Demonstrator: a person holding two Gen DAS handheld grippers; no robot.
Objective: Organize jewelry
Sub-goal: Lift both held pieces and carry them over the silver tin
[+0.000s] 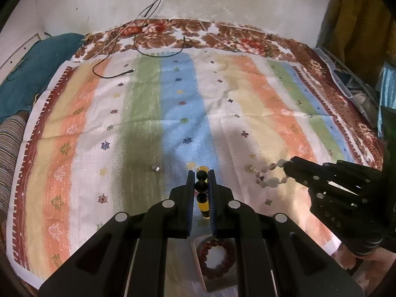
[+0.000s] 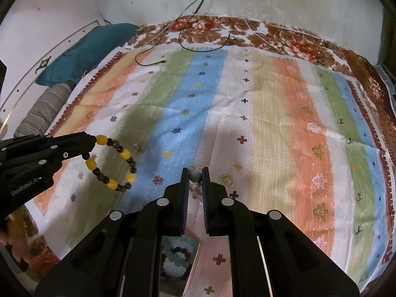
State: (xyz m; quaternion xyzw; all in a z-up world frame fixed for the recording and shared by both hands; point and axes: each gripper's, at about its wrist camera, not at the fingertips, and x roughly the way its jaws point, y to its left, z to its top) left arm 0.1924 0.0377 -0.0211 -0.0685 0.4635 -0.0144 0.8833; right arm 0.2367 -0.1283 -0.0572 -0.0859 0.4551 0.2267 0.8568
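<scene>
Left gripper pinches yellow-black bracelet (right gripper pinches pale bracelet).

The left gripper's fingers hide most of the yellow-and-black bracelet.

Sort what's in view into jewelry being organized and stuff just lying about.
Job:
- yellow and black bracelet, held in left tongs
- pale bracelet, held in right tongs
- red bracelet in a tray
- mixed-colour bracelet in another tray
- small ring on the striped cloth

Lying about:
- black cable
- teal cushion
- striped pillow
</scene>
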